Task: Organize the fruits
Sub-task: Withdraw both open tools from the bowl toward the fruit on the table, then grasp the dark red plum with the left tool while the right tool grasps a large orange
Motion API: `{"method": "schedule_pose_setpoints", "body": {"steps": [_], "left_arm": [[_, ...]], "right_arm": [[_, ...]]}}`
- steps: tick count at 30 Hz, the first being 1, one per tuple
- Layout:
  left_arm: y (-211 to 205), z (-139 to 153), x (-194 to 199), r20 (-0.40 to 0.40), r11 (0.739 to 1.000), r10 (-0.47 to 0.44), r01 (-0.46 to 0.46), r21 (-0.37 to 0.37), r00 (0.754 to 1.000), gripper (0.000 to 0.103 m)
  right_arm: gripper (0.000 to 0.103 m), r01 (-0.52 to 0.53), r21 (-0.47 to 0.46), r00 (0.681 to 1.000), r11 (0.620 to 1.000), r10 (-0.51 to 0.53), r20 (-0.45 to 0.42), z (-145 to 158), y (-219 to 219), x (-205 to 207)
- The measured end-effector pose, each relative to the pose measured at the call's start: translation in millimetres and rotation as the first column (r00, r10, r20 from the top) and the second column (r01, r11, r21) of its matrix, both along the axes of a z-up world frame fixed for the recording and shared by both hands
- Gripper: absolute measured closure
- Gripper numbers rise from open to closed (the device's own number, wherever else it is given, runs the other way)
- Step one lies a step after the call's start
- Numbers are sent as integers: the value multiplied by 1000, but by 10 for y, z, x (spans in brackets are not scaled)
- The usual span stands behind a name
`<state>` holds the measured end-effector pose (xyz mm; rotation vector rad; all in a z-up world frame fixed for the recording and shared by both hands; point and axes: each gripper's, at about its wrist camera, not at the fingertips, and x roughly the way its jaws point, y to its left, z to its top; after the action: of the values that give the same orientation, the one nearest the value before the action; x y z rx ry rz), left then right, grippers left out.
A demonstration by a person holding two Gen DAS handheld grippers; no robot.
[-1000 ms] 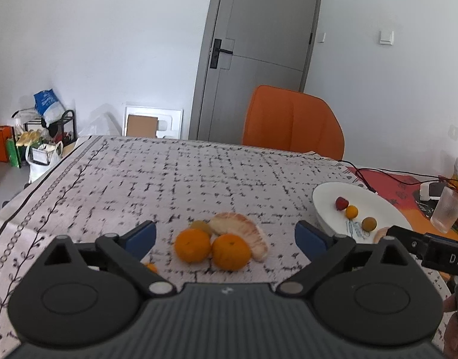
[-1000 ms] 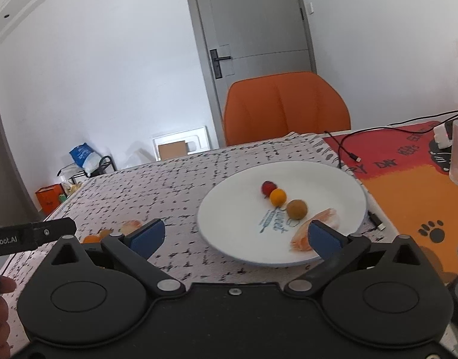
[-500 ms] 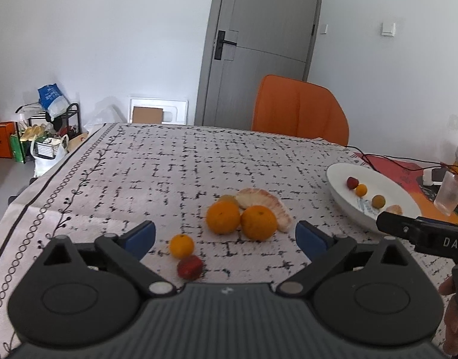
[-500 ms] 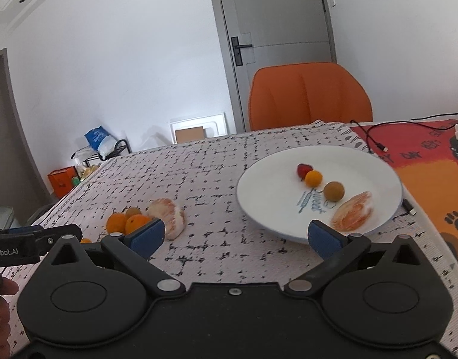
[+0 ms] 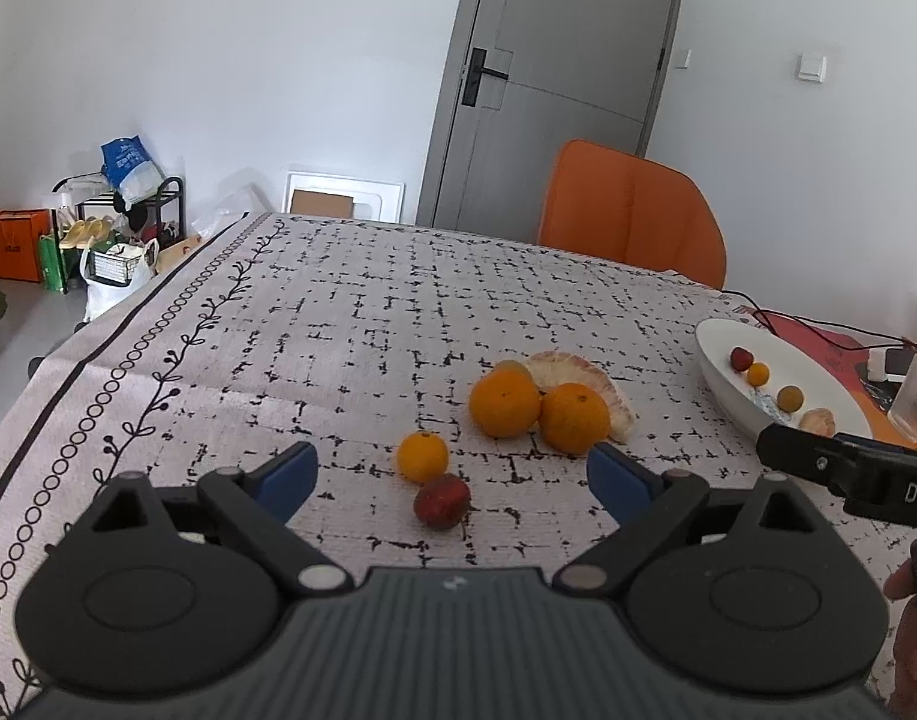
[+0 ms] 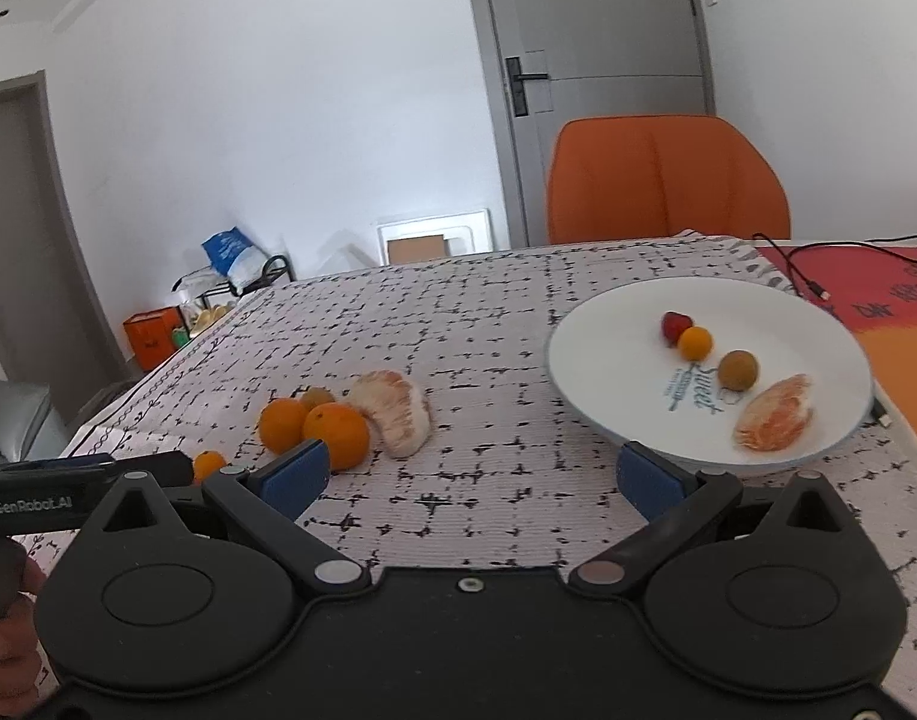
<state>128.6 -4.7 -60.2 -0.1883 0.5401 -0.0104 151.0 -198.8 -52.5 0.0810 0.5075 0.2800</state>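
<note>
- The plate (image 6: 596, 360) serves as the collecting spot, by the look of it: it already holds a red fruit (image 6: 674, 325), a small orange (image 6: 695, 342), a brown fruit (image 6: 737, 369) and a peeled segment (image 6: 773, 414), set in a loose row.
- The rest lies loose on the table (image 5: 350, 324): 2 oranges (image 5: 505, 402) touching side by side, a peeled piece (image 5: 584, 369) just behind them, and a small brown fruit (image 5: 509, 367) tucked behind the left orange.
- Nearer the left claw (image 5: 452, 471) sit a small orange fruit (image 5: 423, 456) and a dark red fruit (image 5: 441, 500), touching or nearly so.
- The left claw is spread wide and holds nothing. The 2 small fruits lie between its blue fingers, just ahead of them; the red one is nearest. It looks lined up to take 1 of them.
- The right claw (image 6: 467, 474) is also wide apart and empty. It hangs above the table between the loose pile and the plate. Its right finger overlaps the plate's near rim in the view; I cannot tell whether they touch.
- The 2 oranges sit just beyond its left finger.
- Judging from the layout, about half the fruit is not yet on the plate.
</note>
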Motion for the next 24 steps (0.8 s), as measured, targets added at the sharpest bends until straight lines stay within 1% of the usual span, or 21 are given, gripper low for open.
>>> {"method": "schedule_pose_setpoints", "body": {"steps": [4,6,8,10,12,13,16,17,19,24], "left_arm": [[45,-57,39,-5,1000,23,-23,-17,1000,11],[69,-86,65,-12,999,31,-31,-25,999,16],[80,-120,92,-21,999,30,-31,-32,999,18],[76,-161,137,-41,999,25,-26,-23,999,26],[87,-210,175,-67,999,20,-23,-36,998,42],[87,-232,194,-83,999,17,-21,-41,996,47],[57,-248,182,-77,1000,17,-18,-9,997,68],[66,-254,181,-79,1000,18,-19,-13,997,82],[122,-253,175,-78,999,34,-37,-35,996,82],[246,-189,143,-54,997,67,-69,-41,996,82]], "right_arm": [[0,-22,-6,1000,1000,22,-4,-32,80,43],[0,-31,-5,999,999,31,-6,-49,113,60],[0,-40,-2,999,999,40,-10,-60,146,83],[1,-52,2,999,999,52,-11,-72,173,104],[2,-64,-2,998,998,64,-11,-85,210,134],[4,-67,-5,998,998,67,-10,-92,229,152],[10,-82,-5,996,997,82,-20,-109,284,209],[12,-89,-10,996,996,89,-23,-114,308,228],[16,-99,-22,995,995,99,-22,-119,355,262],[25,-121,-24,992,992,120,-26,-126,462,353]]}}
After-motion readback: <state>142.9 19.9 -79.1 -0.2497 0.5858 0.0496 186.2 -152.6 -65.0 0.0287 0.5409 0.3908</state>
